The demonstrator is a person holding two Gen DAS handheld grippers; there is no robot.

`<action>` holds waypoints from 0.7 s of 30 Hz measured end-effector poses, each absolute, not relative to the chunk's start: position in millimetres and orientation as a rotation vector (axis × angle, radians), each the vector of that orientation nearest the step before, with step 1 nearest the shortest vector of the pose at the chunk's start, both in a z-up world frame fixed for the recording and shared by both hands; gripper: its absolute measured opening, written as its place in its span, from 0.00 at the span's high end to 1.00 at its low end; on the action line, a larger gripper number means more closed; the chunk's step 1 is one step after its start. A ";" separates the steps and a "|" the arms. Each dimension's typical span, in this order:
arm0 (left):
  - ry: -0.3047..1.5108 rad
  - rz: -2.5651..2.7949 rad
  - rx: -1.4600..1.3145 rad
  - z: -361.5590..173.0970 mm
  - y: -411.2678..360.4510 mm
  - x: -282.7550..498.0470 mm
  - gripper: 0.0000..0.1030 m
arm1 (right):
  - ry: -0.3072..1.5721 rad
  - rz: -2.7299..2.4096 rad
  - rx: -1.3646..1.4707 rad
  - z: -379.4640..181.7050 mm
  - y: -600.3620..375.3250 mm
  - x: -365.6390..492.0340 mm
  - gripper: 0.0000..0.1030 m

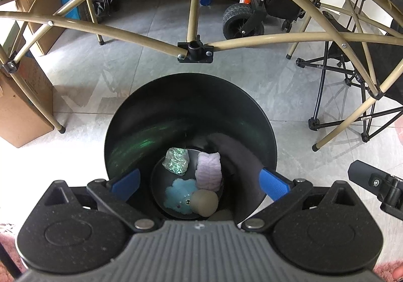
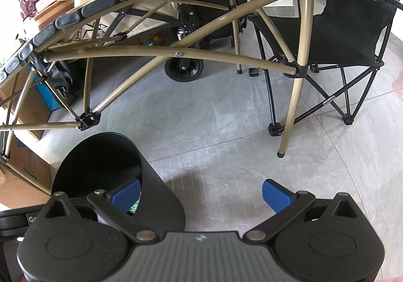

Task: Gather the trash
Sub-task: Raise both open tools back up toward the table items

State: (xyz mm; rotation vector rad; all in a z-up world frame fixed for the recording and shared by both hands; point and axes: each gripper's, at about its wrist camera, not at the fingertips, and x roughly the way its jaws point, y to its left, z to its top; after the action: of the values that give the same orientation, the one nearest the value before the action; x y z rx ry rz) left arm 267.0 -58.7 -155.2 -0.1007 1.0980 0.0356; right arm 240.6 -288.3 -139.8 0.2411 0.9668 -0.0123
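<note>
Left gripper (image 1: 200, 185) hangs spread and empty over bin (image 1: 131, 130) holding four scraps; right gripper (image 2: 201, 193) spread too

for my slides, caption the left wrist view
Open left gripper above black bin holding four discarded items.

A black bin (image 1: 126, 130) is holding a shimmering green wrapper (image 1: 176, 161), lilac fluff (image 1: 209, 171), blue fluff (image 1: 178, 193) and a tan ball (image 1: 204, 202), sitting on grey tiles (image 1: 289, 95).
</note>
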 end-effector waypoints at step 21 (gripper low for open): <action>0.811 0.020 -0.033 -86.4 -55.3 237.9 0.00 | 0.802 0.034 0.259 -99.4 -295.5 226.6 0.00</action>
State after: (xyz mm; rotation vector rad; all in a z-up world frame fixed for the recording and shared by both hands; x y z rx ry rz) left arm 237.9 -55.3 -86.4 -0.0329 0.8112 0.0201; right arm 226.6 -295.5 -99.4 0.2587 0.8016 0.0341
